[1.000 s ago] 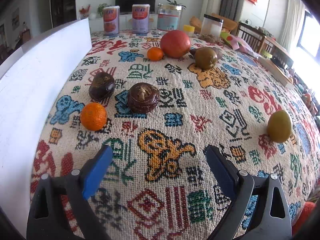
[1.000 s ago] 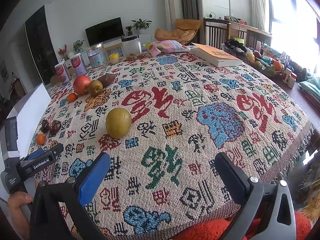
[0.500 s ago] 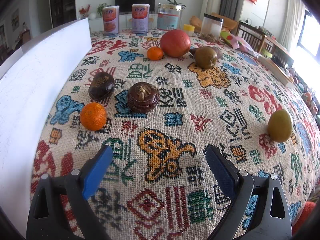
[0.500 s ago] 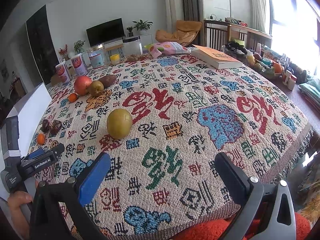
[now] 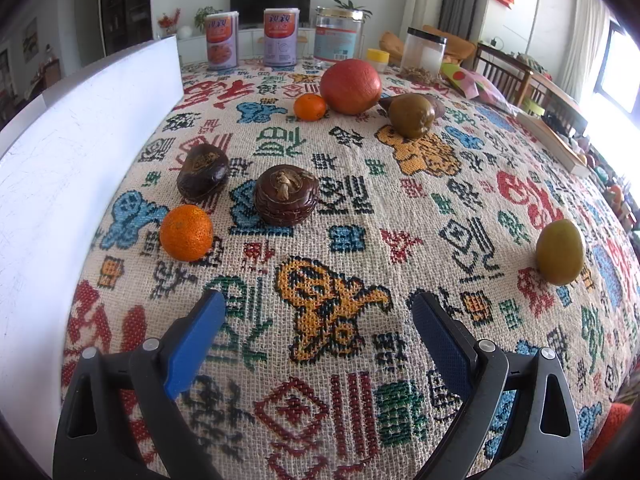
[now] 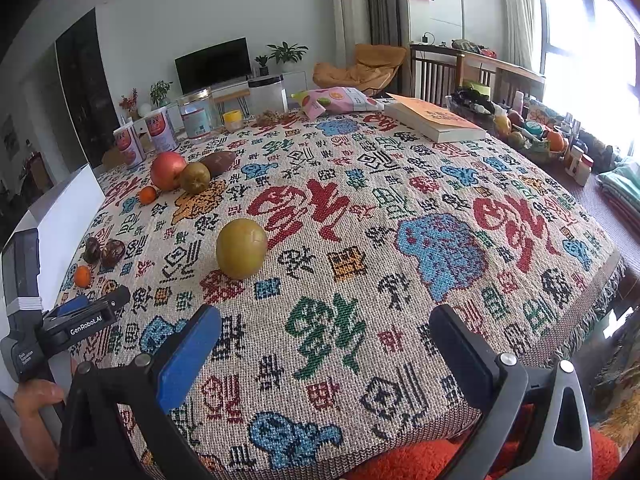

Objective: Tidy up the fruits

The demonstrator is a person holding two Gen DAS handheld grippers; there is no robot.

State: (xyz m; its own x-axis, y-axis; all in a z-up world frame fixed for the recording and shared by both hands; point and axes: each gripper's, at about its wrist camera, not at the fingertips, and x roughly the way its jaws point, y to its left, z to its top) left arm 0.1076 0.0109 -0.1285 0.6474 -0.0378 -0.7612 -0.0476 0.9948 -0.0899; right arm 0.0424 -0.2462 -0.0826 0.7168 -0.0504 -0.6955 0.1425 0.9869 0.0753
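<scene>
The left hand-held gripper [image 5: 318, 312] is seen at the bottom of the left wrist view, its blue-padded jaws spread wide and nothing held between them; it is poised over the patterned cloth of the table [image 5: 400, 216]; the right hand-held gripper [image 6: 326, 322] is likewise spread apart and empty at the bottom of the right wrist view. In the left wrist view, a small orange [image 5: 186, 233] is found at left centre, close to a white board [image 5: 80, 152] along the left edge; just above it a dark brown fruit [image 5: 203, 172] and a round dark fruit [image 5: 286, 195] are placed side by side, slightly apart; towards the upper centre a second small orange [image 5: 310, 107] lies just beside a large red-orange fruit [image 5: 350, 86], and a brownish pear [image 5: 411, 115] is set to the right of these; a yellow-green fruit [image 5: 560, 257] stands alone at the right edge, well apart from the others. Two cans [image 5: 252, 38] and a clear jar [image 5: 339, 38] are lined along the far side of the table; in the right wrist view a book [image 6: 434, 122] is seen at upper right.
</scene>
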